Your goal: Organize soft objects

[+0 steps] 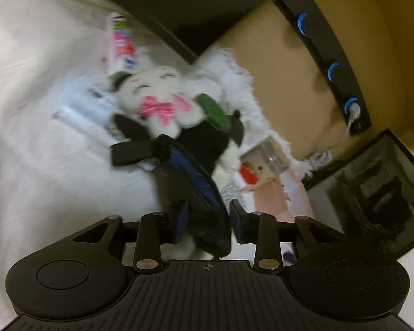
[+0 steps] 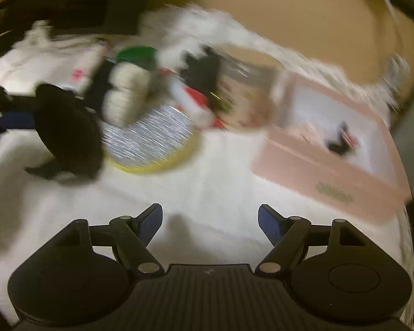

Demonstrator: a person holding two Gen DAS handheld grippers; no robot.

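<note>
My left gripper (image 1: 208, 222) is shut on a dark soft item with a blue edge and a black strap (image 1: 198, 193), held above the white bedding. Beyond it lies a white plush toy with a pink bow (image 1: 160, 96), a green knitted piece (image 1: 214, 109) and a black-and-white plush (image 1: 207, 143). My right gripper (image 2: 209, 224) is open and empty over the white cover. In the blurred right wrist view the held dark item (image 2: 69, 127) hangs at the left, with the white plush (image 2: 124, 93) behind it.
A pink open box (image 2: 331, 171) sits at the right on the cover. A round yellow-rimmed silver tin (image 2: 149, 140) and a clear jar (image 2: 245, 82) lie near the toys. A fluffy white blanket (image 1: 234, 77), a colourful packet (image 1: 121, 44) and a wooden headboard (image 1: 284, 69) are behind.
</note>
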